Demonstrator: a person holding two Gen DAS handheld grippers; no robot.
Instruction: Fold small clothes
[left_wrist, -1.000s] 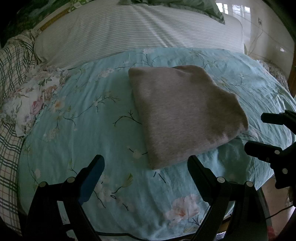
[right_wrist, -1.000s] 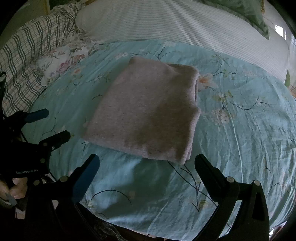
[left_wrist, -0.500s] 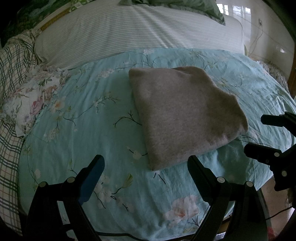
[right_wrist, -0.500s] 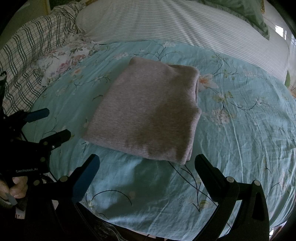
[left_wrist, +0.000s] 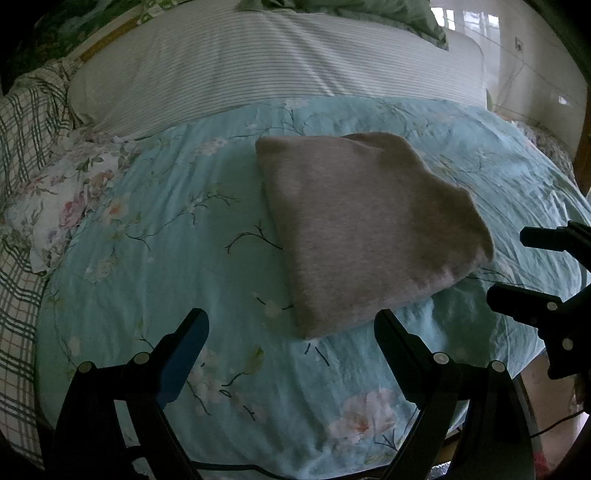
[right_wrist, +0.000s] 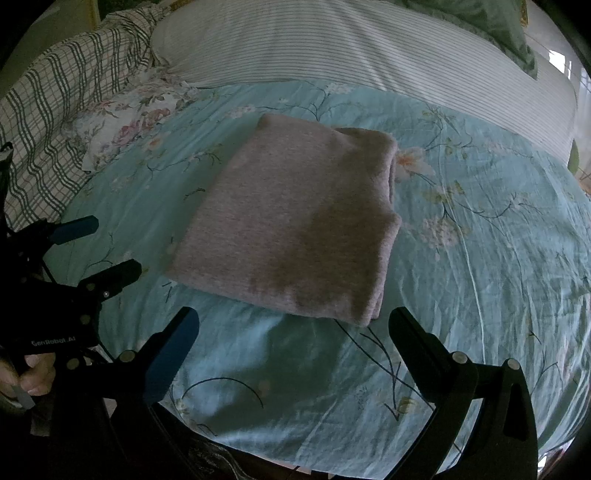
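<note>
on the teal floral bedspread (left_wrist: 155, 258), nothing has shifted since the earlier frames: the folded grey garment (left_wrist: 365, 229) lies where it lay a second ago, and both grippers hang at the same spots near the foot edge of the bed, neither closer to the cloth nor further off.

the garment is a soft grey knit folded into a thick, roughly rectangular pad with several layers stacked. from the right wrist view (right_wrist: 295, 221) its layered fold edges show along the right side, and one rounded upper layer peeks out at the far corner. it sits flat near the middle of the bedspread, turned at a slant to the bed's edge, with the near corner pointing toward the grippers. its surface is smooth, with a darker shaded patch on the near right part.

the left gripper (left_wrist: 288, 328) has its jaws spread wide, empty, hovering just short of the garment's near corner and touching nothing. the right gripper (right_wrist: 291, 325) is likewise spread wide and empty, poised just before the near edge of the pad. each shows in the other's view, off to the side, jaws parted.

beyond the bedspread lie a striped pillow (left_wrist: 258, 66), a plaid cloth (right_wrist: 55, 110) at the left, and a white flowered cloth (left_wrist: 66, 192) beside it.
</note>
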